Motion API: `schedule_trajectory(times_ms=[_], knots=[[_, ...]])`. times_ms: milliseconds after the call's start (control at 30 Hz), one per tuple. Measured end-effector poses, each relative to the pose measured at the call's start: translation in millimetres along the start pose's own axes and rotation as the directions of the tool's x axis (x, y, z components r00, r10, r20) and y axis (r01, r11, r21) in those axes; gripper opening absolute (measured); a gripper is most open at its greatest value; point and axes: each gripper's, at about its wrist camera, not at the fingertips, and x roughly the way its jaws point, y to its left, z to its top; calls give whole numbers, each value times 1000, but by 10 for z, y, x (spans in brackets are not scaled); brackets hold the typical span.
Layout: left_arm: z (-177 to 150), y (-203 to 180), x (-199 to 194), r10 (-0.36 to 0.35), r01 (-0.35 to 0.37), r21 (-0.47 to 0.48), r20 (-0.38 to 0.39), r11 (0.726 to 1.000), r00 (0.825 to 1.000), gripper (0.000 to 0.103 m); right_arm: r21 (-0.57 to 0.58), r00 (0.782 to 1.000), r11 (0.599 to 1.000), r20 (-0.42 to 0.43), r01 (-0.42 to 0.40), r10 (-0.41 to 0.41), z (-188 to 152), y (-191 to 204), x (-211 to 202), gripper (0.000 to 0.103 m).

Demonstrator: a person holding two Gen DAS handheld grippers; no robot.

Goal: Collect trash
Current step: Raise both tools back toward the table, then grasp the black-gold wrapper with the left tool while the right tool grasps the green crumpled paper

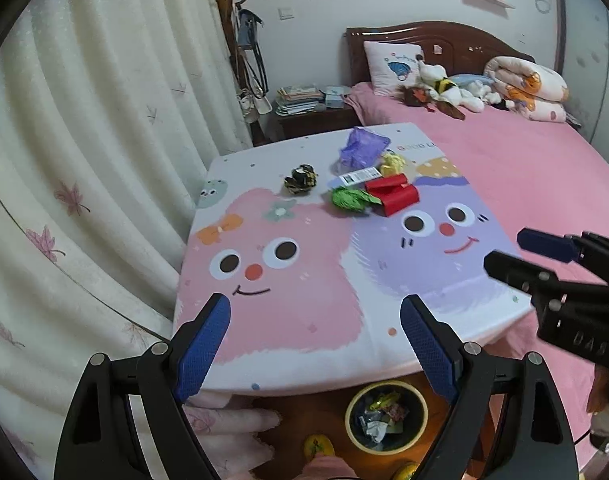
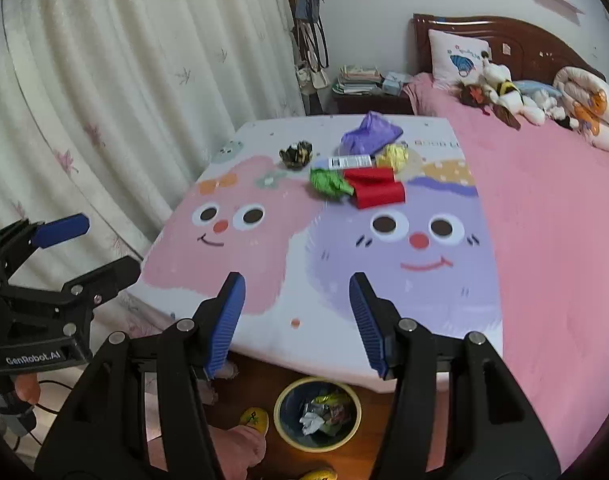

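Several pieces of trash lie at the far end of a cartoon-printed table (image 1: pixel 304 312) (image 2: pixel 264 280): a dark crumpled wrapper (image 1: pixel 301 179) (image 2: pixel 296 154), a green crumpled wrapper (image 1: pixel 350 198) (image 2: pixel 328 183), red folded paper (image 1: pixel 393 194) (image 2: pixel 376 188), a purple bag (image 1: pixel 360 146) (image 2: pixel 368 134), a yellow crumpled ball (image 1: pixel 392 162) (image 2: pixel 393 156) and a white label strip (image 1: pixel 358 177) (image 2: pixel 350 162). A small bin (image 1: pixel 385 417) (image 2: pixel 317 414) with wrappers inside stands on the floor under the near table edge. My left gripper (image 1: pixel 316 340) (image 2: pixel 104 244) and right gripper (image 2: pixel 298 320) (image 1: pixel 504 252) are both open and empty, above the near edge.
A pink bed (image 1: pixel 504 160) (image 2: pixel 544 220) with pillow, plush toys and a rolled quilt adjoins the table's right side. Curtains (image 1: pixel 84 160) hang at the left. A nightstand with books (image 1: pixel 304 108) and a coat rack stand behind. Feet in yellow slippers (image 2: pixel 254 420) are near the bin.
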Motion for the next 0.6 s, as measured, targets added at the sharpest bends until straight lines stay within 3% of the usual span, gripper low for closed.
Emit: schedule_trajectory(times_ms=[233, 333, 600], knots=[[448, 390, 633, 38, -40, -64, -36, 997, 999, 88, -9, 1000, 1000, -4, 18, -18, 462, -30, 491, 51], [708, 594, 1099, -2, -4, -74, -81, 997, 997, 88, -9, 999, 999, -17, 36, -36, 658, -3, 841, 51], [1543, 1086, 2318, -112, 115, 14, -147, 993, 983, 88, 16, 985, 992, -118, 128, -125, 1108, 108, 2086, 51]])
